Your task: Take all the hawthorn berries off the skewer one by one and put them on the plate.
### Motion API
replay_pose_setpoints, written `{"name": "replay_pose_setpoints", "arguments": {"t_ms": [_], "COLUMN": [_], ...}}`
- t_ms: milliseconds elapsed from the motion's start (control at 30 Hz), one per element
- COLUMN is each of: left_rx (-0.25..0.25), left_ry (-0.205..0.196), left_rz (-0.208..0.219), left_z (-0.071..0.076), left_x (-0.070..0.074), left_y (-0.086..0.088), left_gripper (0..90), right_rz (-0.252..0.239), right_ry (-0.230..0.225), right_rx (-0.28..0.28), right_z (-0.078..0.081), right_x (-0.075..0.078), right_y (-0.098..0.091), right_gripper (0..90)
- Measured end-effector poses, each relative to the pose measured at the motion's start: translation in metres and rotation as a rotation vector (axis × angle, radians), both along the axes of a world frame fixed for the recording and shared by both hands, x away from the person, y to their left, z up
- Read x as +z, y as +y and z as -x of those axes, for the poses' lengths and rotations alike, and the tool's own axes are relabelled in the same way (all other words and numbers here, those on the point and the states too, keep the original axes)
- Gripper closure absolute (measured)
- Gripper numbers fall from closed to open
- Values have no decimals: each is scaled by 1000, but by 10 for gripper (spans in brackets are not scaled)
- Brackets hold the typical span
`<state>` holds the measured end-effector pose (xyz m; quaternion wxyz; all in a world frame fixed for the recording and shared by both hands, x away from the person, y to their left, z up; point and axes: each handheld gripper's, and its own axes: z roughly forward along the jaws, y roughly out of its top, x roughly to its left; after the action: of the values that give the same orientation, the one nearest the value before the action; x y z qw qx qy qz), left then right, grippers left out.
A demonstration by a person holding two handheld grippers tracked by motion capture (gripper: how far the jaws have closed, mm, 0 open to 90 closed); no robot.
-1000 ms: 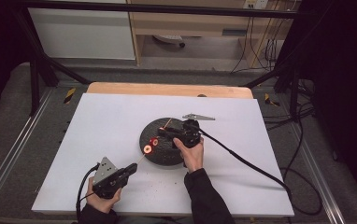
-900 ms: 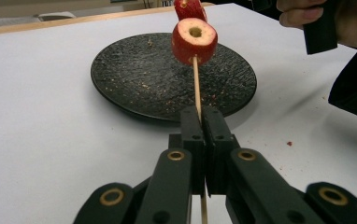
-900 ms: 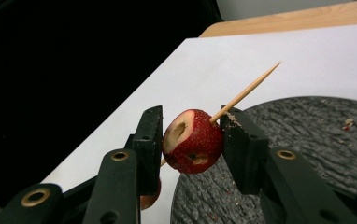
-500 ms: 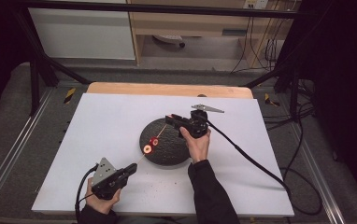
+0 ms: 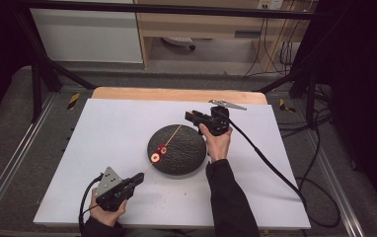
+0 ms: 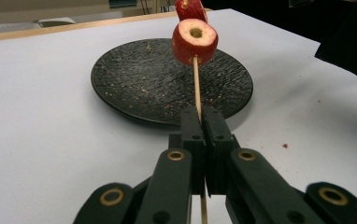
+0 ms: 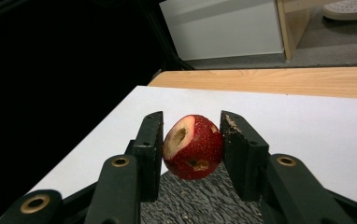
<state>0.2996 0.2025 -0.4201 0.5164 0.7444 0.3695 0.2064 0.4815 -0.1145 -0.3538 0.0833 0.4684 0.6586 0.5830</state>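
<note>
A black plate lies mid-table. My left gripper rests near the front left, shut on the near end of a thin wooden skewer that slants out over the plate. Two red strawberry pieces are threaded on it. In the left gripper view the skewer runs from the shut gripper up to a cored strawberry slice, with a second piece behind, over the plate. My right gripper hovers over the plate's far right rim. It is shut on a hollowed strawberry.
A white sheet covers the table, with a bare wooden strip along the far edge. Metal frame rails run down both sides. A white cabinet and floor cables lie beyond the table.
My right gripper has lifted and moved back and to the right, from beside the threaded pieces to the skewer's far tip, carrying its strawberry. The left gripper and skewer have stayed put.
</note>
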Motion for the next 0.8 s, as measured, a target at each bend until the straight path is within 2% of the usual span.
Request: {"name": "replay_pose_setpoints", "arguments": {"t_ms": [167, 367, 567, 800], "left_rx": [8, 17, 20, 18], "left_ry": [-2, 4, 8, 8], "left_rz": [1, 0, -2, -6], "left_z": [-1, -2, -3, -3], "left_x": [1, -1, -1, -2], "left_y": [2, 3, 3, 2], "left_gripper": [883, 884, 884, 884], "right_rz": [23, 51, 104, 145], "right_ry": [19, 62, 120, 162], "right_rx": [15, 39, 67, 78], "right_z": [1, 2, 5, 6], "right_x": [-9, -34, -66, -84], "right_y": [1, 11, 25, 30], "right_gripper": [616, 616, 616, 615]}}
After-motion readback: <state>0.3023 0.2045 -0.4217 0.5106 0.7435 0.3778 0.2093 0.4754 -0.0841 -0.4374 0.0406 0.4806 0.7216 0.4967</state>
